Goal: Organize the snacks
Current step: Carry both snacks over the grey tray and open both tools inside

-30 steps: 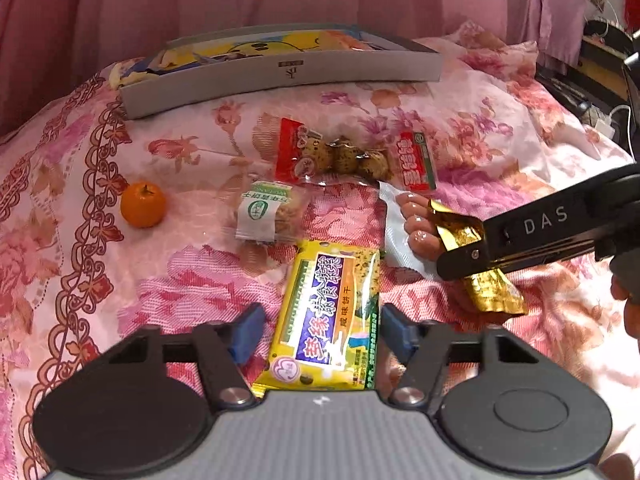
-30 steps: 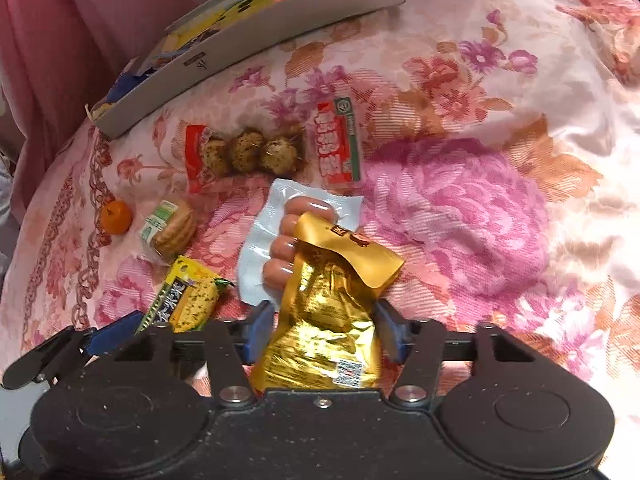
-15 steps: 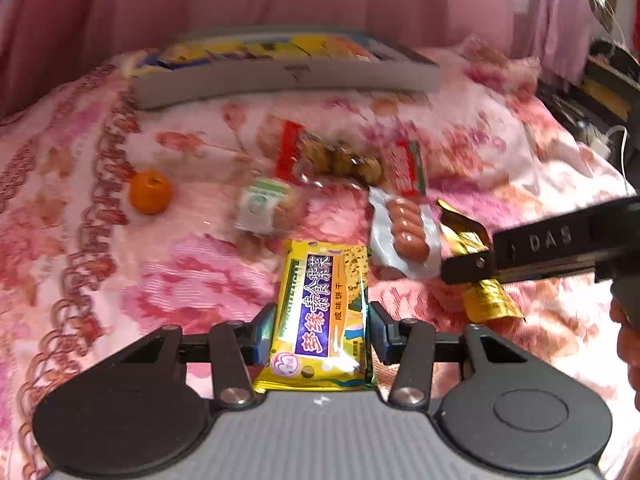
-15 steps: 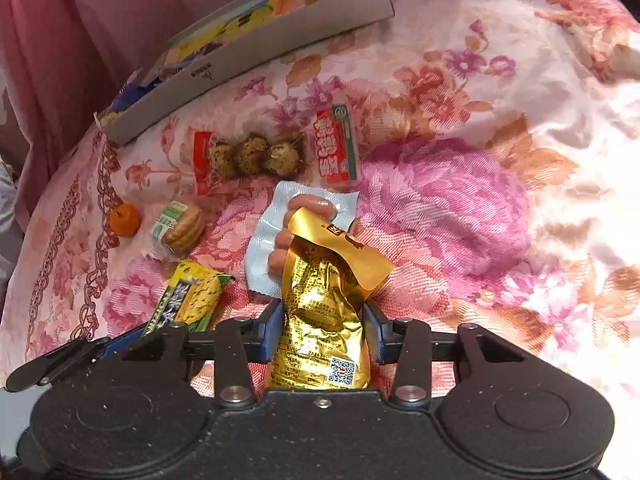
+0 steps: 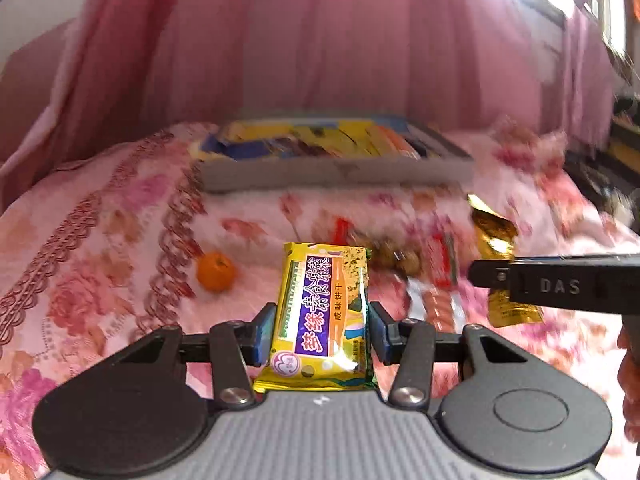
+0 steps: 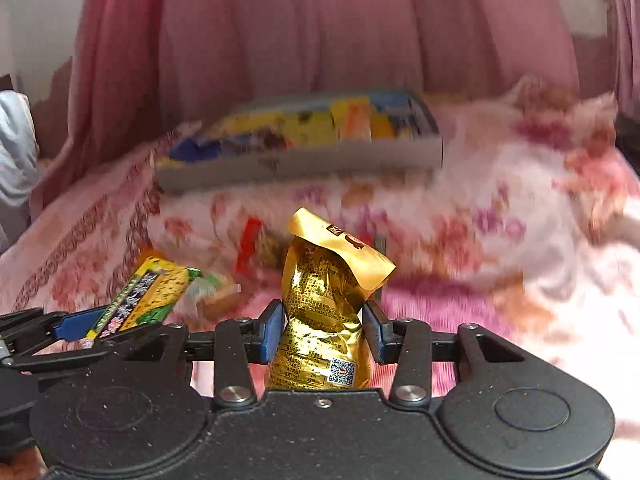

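Now a flat yellow cracker packet (image 5: pixel 325 316) is squeezed by the left gripper (image 5: pixel 322 334), a crinkly gold foil bag (image 6: pixel 325 312) by the right gripper (image 6: pixel 324 330), both above the flowery pink bedspread (image 5: pixel 100 248).

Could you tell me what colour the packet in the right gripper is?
Shiny gold packet, clearest in the right wrist view.

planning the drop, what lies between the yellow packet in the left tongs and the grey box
Left wrist view: beyond the yellow packet, only bare floral bedspread lies before the grey box; the other snacks sit to the right.
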A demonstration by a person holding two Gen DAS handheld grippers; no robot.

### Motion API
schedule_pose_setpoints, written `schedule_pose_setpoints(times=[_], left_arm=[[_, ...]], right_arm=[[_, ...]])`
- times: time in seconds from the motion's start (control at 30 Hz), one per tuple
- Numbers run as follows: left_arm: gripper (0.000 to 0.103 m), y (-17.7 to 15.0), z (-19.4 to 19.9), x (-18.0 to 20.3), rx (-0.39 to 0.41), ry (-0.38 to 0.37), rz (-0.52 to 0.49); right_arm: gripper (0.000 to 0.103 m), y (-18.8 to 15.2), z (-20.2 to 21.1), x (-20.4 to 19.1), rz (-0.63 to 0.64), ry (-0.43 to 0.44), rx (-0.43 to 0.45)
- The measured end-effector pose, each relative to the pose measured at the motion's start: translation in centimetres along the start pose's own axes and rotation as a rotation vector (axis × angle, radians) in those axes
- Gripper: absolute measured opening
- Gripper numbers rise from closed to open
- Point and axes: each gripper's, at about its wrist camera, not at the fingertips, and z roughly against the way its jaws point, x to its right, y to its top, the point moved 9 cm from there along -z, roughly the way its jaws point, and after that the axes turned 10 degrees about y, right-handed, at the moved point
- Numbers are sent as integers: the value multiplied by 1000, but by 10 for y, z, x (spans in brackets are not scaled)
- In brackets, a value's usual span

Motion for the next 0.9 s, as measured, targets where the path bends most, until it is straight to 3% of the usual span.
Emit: schedule_pose_setpoints(times=[0.2,0.47,0.7,0.9], left_arm=[[52,39,1,-25,56,40,127],[52,113,-36,-44,134,121,145],[52,188,-96,-48,196,213,179],[52,208,-143,-46,172,239,198]], right_arm=[[45,45,5,-7,116,-10,221],[45,97,-27,-1,174,-28,414],[45,143,-64,-4,211,22,508],[45,167,-100,-15,252,40,550]])
